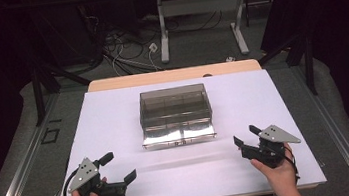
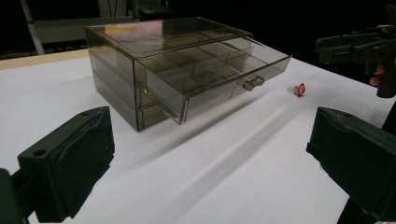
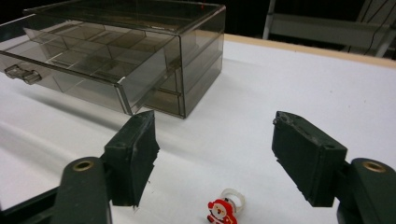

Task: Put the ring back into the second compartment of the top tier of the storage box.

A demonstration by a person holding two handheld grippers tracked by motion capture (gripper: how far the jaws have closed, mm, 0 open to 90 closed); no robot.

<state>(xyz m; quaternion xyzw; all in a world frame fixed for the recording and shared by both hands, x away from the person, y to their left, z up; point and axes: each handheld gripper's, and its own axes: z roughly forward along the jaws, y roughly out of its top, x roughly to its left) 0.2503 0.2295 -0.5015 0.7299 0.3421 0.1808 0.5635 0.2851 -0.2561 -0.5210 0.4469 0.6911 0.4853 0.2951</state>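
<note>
- Right gripper [image 1: 242,138] hovers low over the white table [image 1: 115,120], near its right front corner, jaws spread with nothing pinched between them.
- In the right gripper view, a small Santa ring [image 3: 224,208], a red and white figure on a clear band, lies on the table just below the gap between those two black jaws, touching neither.
- The left gripper view catches the same ring [image 2: 300,89] as a red speck on the table, off the corner of the pulled-out drawer.
- Smoky clear drawer box [image 1: 175,109] sits mid-table, well apart from both grippers.
- Its top drawer [image 2: 219,77] stands pulled out toward the person, dividers visible, small clear handle [image 2: 252,83] on the front.
- Left gripper [image 1: 119,167] is held near the left front corner, jaws wide apart and empty, aimed toward the box.
</note>
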